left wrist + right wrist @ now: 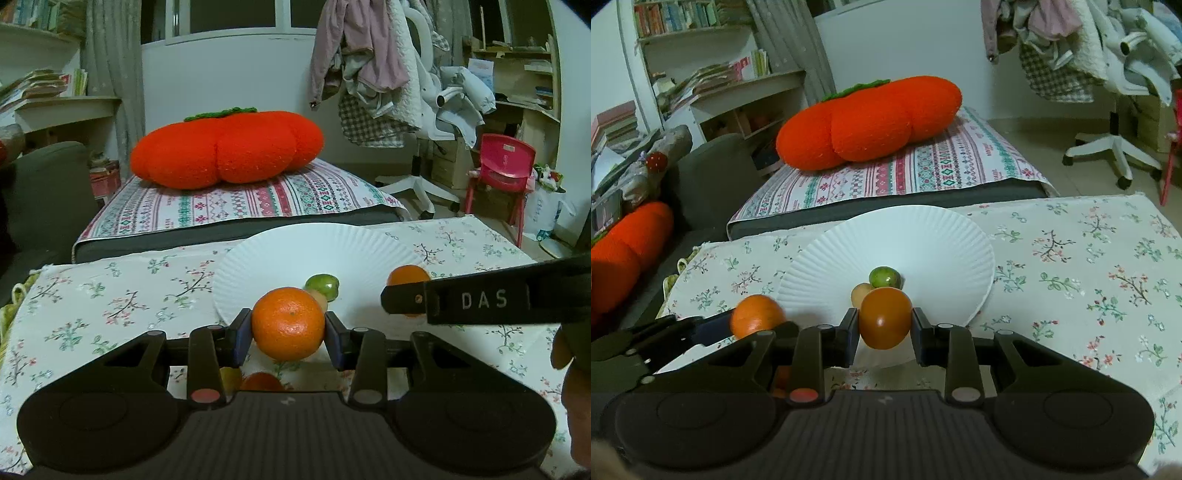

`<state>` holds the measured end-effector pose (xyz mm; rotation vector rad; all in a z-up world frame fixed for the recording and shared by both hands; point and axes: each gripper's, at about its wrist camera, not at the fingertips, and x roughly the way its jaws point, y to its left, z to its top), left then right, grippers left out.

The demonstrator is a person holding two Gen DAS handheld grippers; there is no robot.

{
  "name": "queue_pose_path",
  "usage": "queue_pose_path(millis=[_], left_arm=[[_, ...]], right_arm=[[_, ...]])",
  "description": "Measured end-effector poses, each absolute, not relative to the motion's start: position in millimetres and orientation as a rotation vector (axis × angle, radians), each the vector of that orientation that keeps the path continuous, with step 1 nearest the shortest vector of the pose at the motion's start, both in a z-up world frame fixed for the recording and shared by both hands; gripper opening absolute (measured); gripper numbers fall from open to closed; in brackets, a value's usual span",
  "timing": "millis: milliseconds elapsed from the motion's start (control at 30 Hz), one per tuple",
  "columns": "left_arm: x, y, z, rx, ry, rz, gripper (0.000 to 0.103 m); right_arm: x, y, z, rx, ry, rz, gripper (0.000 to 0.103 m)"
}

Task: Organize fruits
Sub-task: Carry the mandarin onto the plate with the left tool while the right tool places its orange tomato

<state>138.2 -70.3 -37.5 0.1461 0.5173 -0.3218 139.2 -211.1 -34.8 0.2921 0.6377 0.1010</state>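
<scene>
My left gripper (289, 326) is shut on an orange mandarin (289, 323) and holds it at the near edge of the white paper plate (295, 251). My right gripper (885, 323) is shut on a smooth orange tomato-like fruit (885, 317) over the plate's near rim (827, 266). On the plate lie a green fruit (322, 286) and a pale tan fruit (860, 293) beside it; the green one also shows in the right wrist view (884, 277). The right gripper appears at the right of the left wrist view (404, 300), and the mandarin shows at the left of the right wrist view (757, 315).
The plate sits on a floral tablecloth (1089, 277). More fruit pieces (258, 382) lie under the left gripper. Behind the table is a bed with an orange pumpkin cushion (225, 147). A chair heaped with clothes (388, 74) and a red child's chair (502, 166) stand at the right.
</scene>
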Motion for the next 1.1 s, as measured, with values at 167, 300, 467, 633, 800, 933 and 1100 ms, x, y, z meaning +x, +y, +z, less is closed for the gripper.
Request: queue_pose_path(millis=[167, 300, 467, 633, 800, 933, 1100], left_arm=[[146, -76, -46, 0.175, 0.523, -0.329, 0.022], [150, -80, -52, 0.201, 0.527, -0.339, 0.022], [152, -82, -54, 0.202, 0.528, -0.341, 0.022], [152, -83, -56, 0.213, 0.529, -0.344, 0.023], [153, -82, -56, 0.213, 0.534, -0.341, 0.025], [153, -78, -53, 0.204, 0.538, -0.334, 0.029], [156, -66, -45, 0.147, 0.552, -0.313, 0.03]], right_arm=[[147, -207, -40, 0.261, 0.655, 0.101, 0.026], [151, -204, -45, 0.234, 0.674, 0.098, 0.026], [153, -205, -46, 0.232, 0.676, 0.093, 0.027], [155, -203, -50, 0.233, 0.686, 0.084, 0.027], [154, -203, -49, 0.236, 0.68, 0.082, 0.03], [152, -212, -45, 0.268, 0.665, 0.055, 0.037], [146, -248, -37, 0.433, 0.617, -0.008, 0.044]])
